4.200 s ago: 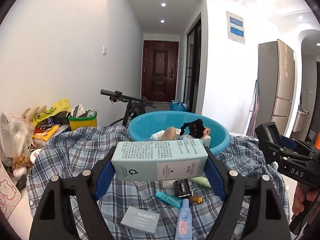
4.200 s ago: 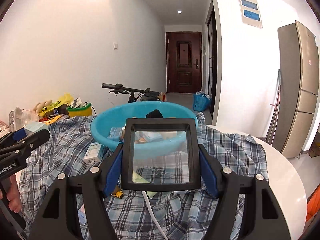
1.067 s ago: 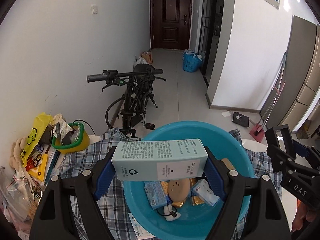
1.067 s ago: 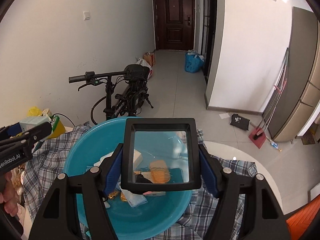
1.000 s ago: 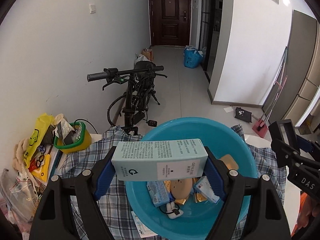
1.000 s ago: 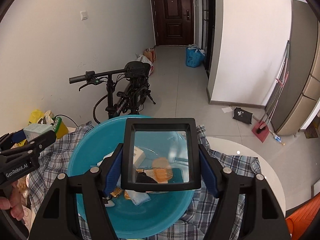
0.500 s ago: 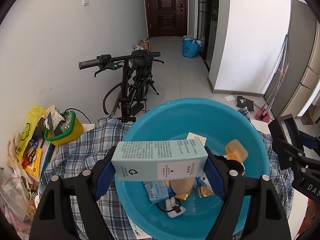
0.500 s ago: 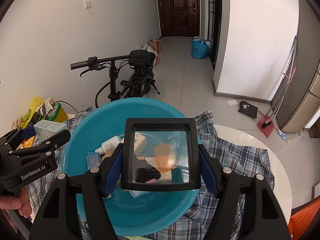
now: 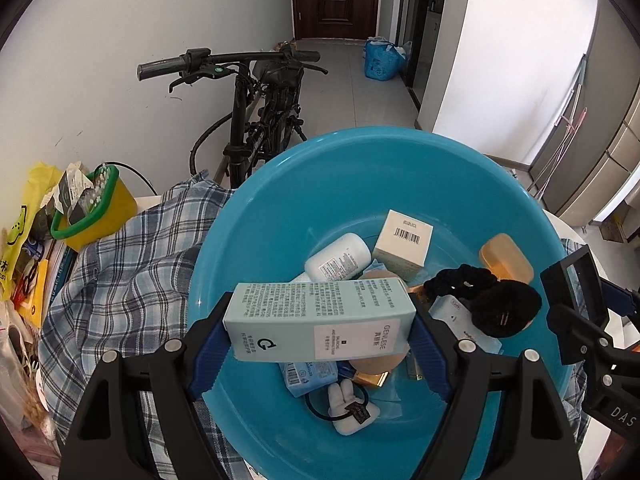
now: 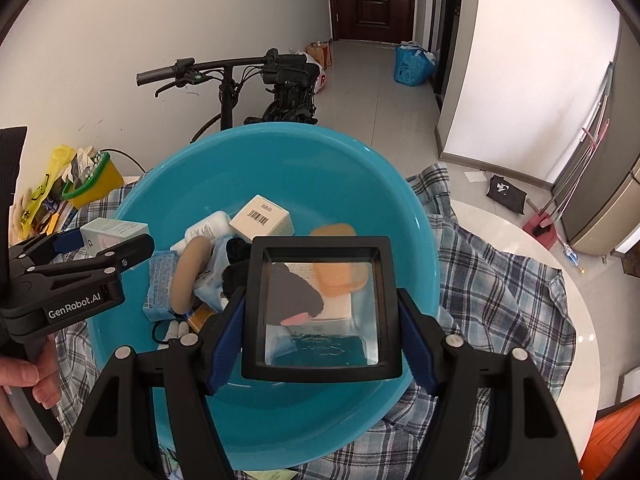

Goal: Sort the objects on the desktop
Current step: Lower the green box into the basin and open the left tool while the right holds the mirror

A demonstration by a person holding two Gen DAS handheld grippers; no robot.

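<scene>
My left gripper (image 9: 320, 344) is shut on a pale green carton (image 9: 320, 320) and holds it over the near left part of a blue basin (image 9: 304, 168). My right gripper (image 10: 320, 320) is shut on a black-framed square mirror (image 10: 320, 304) and holds it over the basin's (image 10: 416, 216) near right part. The basin holds several items: a white bottle (image 9: 338, 256), a cream box (image 9: 404, 242), an orange case (image 9: 506, 258), a black hair tie (image 9: 492, 300). The left gripper with its carton (image 10: 110, 236) also shows in the right wrist view.
The basin sits on a plaid cloth (image 9: 128, 264) over a white round table (image 10: 532, 248). A yellow tub with a green rim (image 9: 96, 208) and bags stand at the left. A bicycle (image 9: 260, 112) stands behind the table.
Both grippers have moved forward and down over the basin, still holding the carton and the mirror. The basin now fills more of both views.
</scene>
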